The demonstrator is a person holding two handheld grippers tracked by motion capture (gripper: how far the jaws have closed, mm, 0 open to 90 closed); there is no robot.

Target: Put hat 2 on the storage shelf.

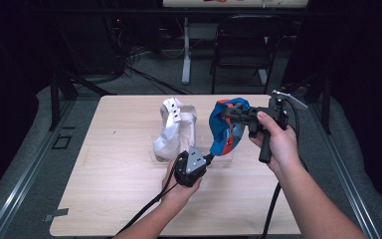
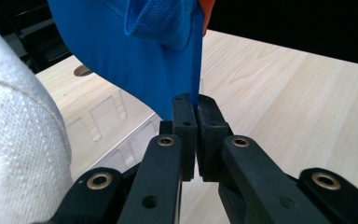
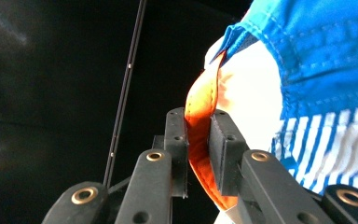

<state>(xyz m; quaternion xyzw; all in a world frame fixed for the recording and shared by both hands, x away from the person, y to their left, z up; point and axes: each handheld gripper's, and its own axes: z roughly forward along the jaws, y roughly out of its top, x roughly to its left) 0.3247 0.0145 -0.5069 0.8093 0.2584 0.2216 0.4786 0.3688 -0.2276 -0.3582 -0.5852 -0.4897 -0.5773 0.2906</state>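
At left-centre of the desk [image 1: 104,199], white cap [image 1: 174,129] sits upright on a clear tray [image 1: 155,149], untouched. Just right of it, left hand-held gripper [image 1: 210,157] comes up from below, jaws clamped together on the lower blue edge of the blue-and-orange cap [image 1: 227,127]; left gripper view shows the blue fabric [image 2: 135,60] pinched between the pads, white cap close at left. Blue-and-orange cap is held up off the desk, tilted, between both tools, above the tray's right part. Right hand-held gripper [image 1: 230,114] reaches in from the right, jaws shut on the cap's orange rim [image 3: 200,140], striped panel beside it. Folding chair [image 1: 243,45] stands behind the desk.
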